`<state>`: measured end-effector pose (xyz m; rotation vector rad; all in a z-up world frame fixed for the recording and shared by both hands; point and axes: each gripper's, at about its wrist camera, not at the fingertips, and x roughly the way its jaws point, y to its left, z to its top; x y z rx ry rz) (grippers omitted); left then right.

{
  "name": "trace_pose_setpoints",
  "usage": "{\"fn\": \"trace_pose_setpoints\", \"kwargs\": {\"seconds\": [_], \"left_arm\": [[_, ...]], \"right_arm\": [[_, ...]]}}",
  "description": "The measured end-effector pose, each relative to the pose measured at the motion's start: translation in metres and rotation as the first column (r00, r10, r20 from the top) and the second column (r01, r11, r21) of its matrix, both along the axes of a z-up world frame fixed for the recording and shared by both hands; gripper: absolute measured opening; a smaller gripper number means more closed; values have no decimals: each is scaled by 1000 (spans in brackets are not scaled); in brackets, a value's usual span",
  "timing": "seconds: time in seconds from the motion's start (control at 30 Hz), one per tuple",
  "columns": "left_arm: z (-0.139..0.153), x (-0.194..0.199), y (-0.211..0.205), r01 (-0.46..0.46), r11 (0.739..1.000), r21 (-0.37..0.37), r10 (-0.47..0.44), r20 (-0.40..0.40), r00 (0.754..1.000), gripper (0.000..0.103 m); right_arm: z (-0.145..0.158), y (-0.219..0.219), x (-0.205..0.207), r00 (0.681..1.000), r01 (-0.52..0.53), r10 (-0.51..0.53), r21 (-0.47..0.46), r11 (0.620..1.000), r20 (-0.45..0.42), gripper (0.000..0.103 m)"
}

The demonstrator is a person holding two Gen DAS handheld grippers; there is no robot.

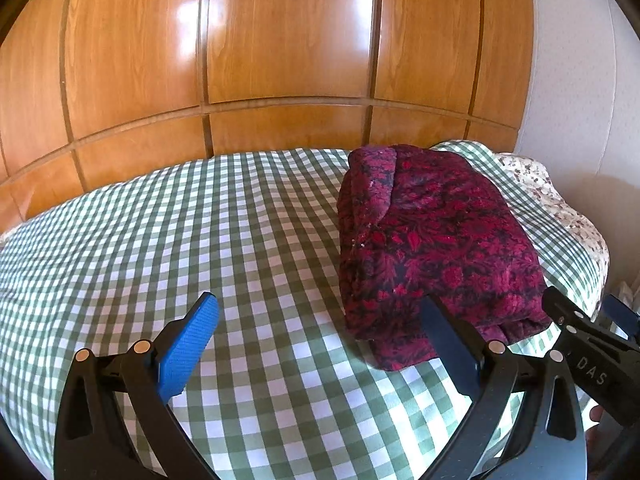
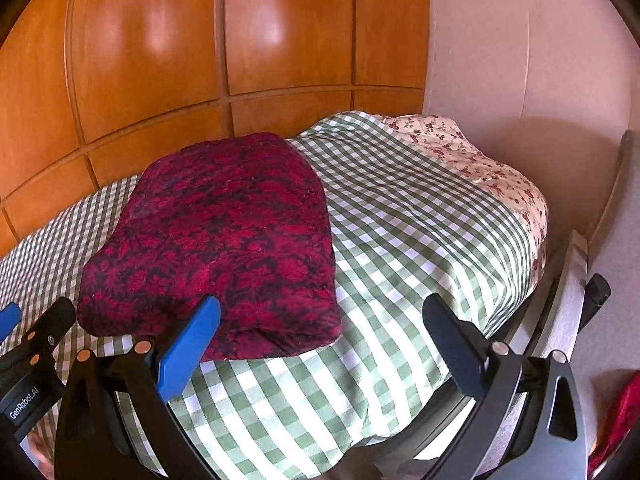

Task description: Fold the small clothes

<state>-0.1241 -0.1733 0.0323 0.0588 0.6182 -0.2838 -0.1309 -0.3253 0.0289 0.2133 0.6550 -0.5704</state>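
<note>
A dark red patterned garment [image 1: 432, 248] lies folded into a thick bundle on the green checked bedspread [image 1: 200, 232]. My left gripper [image 1: 320, 320] stands wide open just in front of the garment's near left corner, with nothing between its blue pads. In the right wrist view the same garment [image 2: 224, 240] fills the left middle. My right gripper [image 2: 322, 322] is also wide open at the garment's near right edge, holding nothing. Its left finger [image 2: 188, 348] overlaps the garment's front edge; whether it touches I cannot tell. Each gripper shows at the edge of the other's view.
Glossy wooden wardrobe doors [image 1: 280, 60] rise behind the bed. A floral sheet [image 2: 480, 160] shows at the bed's right end, next to a pale wall [image 2: 520, 60]. The bed's near edge drops off at the lower right [image 2: 400, 432]. Red cloth [image 2: 620, 420] shows at the far right.
</note>
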Motion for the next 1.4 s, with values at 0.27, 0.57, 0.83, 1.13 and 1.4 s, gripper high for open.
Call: {"fn": "trace_pose_setpoints", "kwargs": {"seconds": [0.27,0.57,0.83,1.13,1.4], "left_arm": [[-1,0,3,-22,1000,-1,22,-1,1000,99],[2,0,11,-32,999,-26,33,7,999,99],[3,-1,11,-34,999,-27,34,12,999,99],[6,0,12,-23,999,-29,24,17,1000,99],[8,-1,9,-10,1000,-18,11,26,1000,99]], "right_arm": [[-1,7,2,1000,-24,24,-22,999,-7,101],[0,13,2,999,-36,37,-27,999,4,101],[1,17,3,999,-47,47,-42,998,4,101],[4,19,2,999,-44,45,-44,998,21,101],[5,18,3,999,-45,46,-44,998,27,101]]}}
